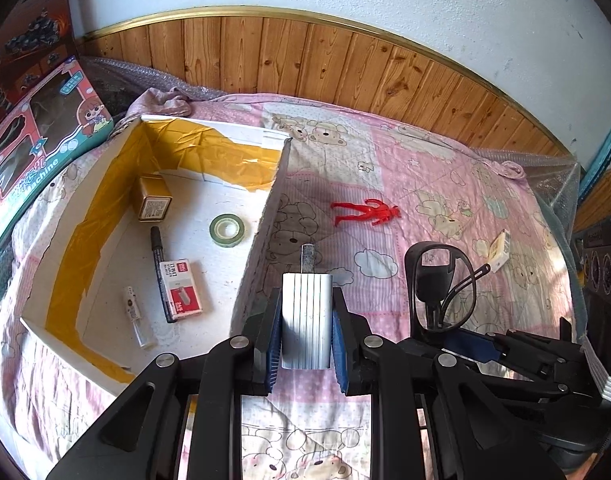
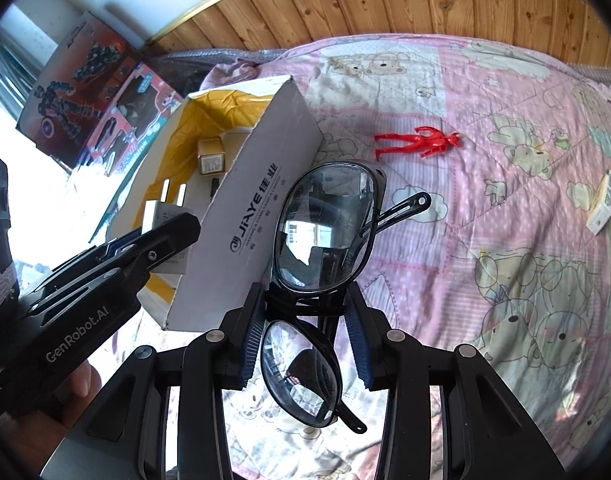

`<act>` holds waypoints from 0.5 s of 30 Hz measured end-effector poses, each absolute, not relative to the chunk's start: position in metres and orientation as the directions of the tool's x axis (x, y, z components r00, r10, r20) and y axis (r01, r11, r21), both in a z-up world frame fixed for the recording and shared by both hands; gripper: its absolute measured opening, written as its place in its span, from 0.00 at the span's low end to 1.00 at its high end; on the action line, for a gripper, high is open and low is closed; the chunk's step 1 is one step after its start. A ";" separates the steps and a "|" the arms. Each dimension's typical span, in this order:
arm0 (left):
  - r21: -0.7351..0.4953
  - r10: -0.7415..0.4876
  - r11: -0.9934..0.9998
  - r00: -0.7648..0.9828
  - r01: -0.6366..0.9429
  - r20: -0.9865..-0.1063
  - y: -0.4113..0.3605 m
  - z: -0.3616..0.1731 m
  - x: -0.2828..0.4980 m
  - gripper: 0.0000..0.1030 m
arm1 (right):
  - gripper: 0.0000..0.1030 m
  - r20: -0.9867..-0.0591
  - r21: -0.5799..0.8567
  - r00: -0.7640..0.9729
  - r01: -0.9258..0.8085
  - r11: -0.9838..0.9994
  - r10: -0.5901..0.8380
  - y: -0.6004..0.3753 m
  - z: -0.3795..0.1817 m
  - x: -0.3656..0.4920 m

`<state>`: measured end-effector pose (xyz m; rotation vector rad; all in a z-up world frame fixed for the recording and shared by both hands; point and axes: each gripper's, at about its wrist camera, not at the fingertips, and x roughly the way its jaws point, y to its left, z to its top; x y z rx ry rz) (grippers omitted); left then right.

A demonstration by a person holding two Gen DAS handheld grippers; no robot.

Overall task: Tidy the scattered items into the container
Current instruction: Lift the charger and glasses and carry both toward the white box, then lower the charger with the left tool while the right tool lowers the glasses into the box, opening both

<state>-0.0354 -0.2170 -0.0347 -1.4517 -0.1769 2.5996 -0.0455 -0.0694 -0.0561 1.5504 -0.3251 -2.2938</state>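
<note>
My left gripper [image 1: 306, 322] is shut on a white ribbed charger plug [image 1: 306, 316], held just right of the white cardboard box [image 1: 261, 236]; from the right wrist view the charger plug [image 2: 161, 216] hangs over the box's [image 2: 245, 216] near end. My right gripper [image 2: 305, 322] is shut on black-framed glasses [image 2: 325, 232] at their bridge, lifted above the quilt beside the box. The glasses [image 1: 437, 280] also show in the left wrist view. Inside the box lie a gold carton [image 1: 153, 198], tape roll [image 1: 226, 230], black pen [image 1: 161, 272], staples pack [image 1: 183, 290] and clear vial [image 1: 135, 316].
A red plastic figure [image 1: 365, 212] and a small white-yellow packet [image 1: 499, 250] lie on the pink bear-print quilt [image 1: 445, 168]. Toy boxes [image 1: 37, 132] lean at the left. Wood panelling [image 1: 305, 56] backs the bed. Bubble wrap [image 1: 553, 176] sits at the right edge.
</note>
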 end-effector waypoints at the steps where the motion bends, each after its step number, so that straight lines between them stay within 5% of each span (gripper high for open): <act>1: -0.174 0.185 -0.982 -0.519 -0.071 -0.834 -0.221 -0.034 -0.035 0.22 | 0.39 -0.846 0.379 -0.336 0.168 -0.910 -0.415 -0.073 -0.055 -0.046; 15: -0.151 0.112 -0.988 -0.530 0.030 -0.840 -0.260 -0.038 -0.032 0.22 | 0.39 -0.841 0.381 -0.303 0.257 -0.888 -0.448 -0.111 -0.048 -0.060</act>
